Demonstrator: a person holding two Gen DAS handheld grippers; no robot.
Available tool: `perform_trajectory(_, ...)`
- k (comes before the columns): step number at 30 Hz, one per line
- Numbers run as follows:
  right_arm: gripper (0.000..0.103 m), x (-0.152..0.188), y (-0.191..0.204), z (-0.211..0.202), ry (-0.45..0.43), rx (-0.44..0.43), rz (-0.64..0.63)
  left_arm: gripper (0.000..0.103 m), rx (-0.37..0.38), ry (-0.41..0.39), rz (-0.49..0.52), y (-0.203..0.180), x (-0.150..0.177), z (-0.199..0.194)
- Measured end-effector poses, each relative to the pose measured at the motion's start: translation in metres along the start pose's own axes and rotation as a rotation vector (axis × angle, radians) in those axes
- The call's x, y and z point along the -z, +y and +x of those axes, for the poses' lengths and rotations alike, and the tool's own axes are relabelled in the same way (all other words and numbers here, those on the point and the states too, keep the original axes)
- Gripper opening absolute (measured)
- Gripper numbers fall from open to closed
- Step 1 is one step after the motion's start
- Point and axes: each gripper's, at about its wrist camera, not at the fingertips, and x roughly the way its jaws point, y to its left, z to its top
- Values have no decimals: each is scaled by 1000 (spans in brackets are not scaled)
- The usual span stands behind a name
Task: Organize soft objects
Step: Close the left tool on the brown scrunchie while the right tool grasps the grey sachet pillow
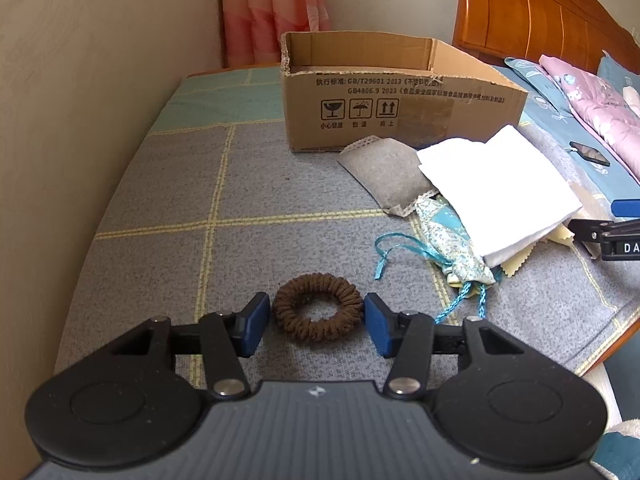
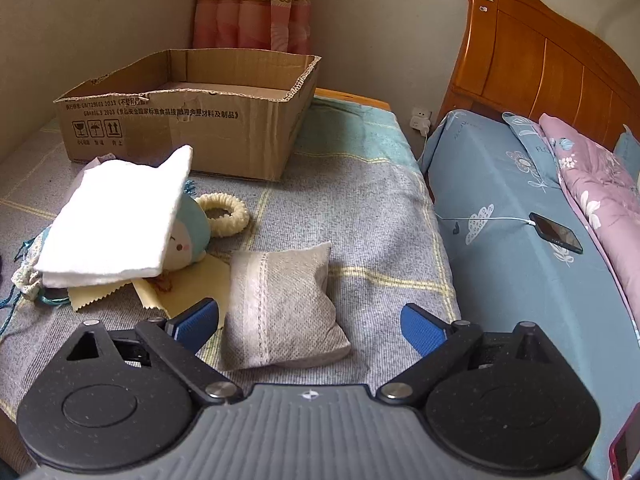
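Observation:
A brown scrunchie (image 1: 318, 282) lies flat on the grey checked cover (image 1: 160, 208). My left gripper (image 1: 317, 322) straddles it, blue pads close on either side, and the ring keeps its round shape, unsqueezed. In the right wrist view a grey sachet pillow (image 2: 280, 304) lies between the wide-apart pads of my right gripper (image 2: 310, 324), with neither pad touching it. Behind stands an open cardboard box (image 1: 400, 104) (image 2: 192, 120). A pile beside it holds a white folded cloth (image 2: 116, 224), a teal plush toy (image 2: 188, 236), a cream scrunchie (image 2: 222, 214) and a floral drawstring pouch (image 1: 448, 236).
A second grey sachet (image 1: 380, 172) leans under the white cloth (image 1: 492, 192). Yellow cloths (image 2: 192, 284) lie beneath the pile. A wall runs along the left. To the right is a bed with a blue sheet (image 2: 500, 200), a charging phone (image 2: 556, 234) and a wooden headboard (image 2: 540, 60).

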Motion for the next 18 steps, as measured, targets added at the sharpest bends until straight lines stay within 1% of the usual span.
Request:
perform_trajectory(2, 87, -3, 1, 6, 8, -18, -1, 53, -1, -2, -1, 0, 0, 0)
perform_trajectory(4, 84, -3, 4, 8, 10, -32, -3, 53, -2, -2, 0, -1, 0, 0)
perform_trajectory(6, 78, -3, 7, 8, 2, -48, -15, 51, 7, 0, 1, 0, 0, 0)
perform_trajectory(8, 67, -4, 8, 6, 3, -60, -24, 50, 12, 1, 5, -1, -1, 0)
perform_trajectory(10, 61, -6, 8, 6, 6, -63, -33, 46, 19, 3, 9, -1, -2, 0)
perform_trajectory(11, 54, -6, 9, 5, 8, -61, -40, 46, 21, 5, 12, -1, -2, 0)
perform_trajectory(12, 52, -7, 9, 4, 10, -65, -43, 45, 22, 6, 13, -2, -3, 0)
perform_trajectory(14, 46, -8, 8, 3, 12, -67, -42, 39, 30, 8, 13, -2, -4, -1)
perform_trajectory(18, 39, -12, 5, -2, 8, -76, -37, 39, 43, 1, 29, -4, -11, -4)
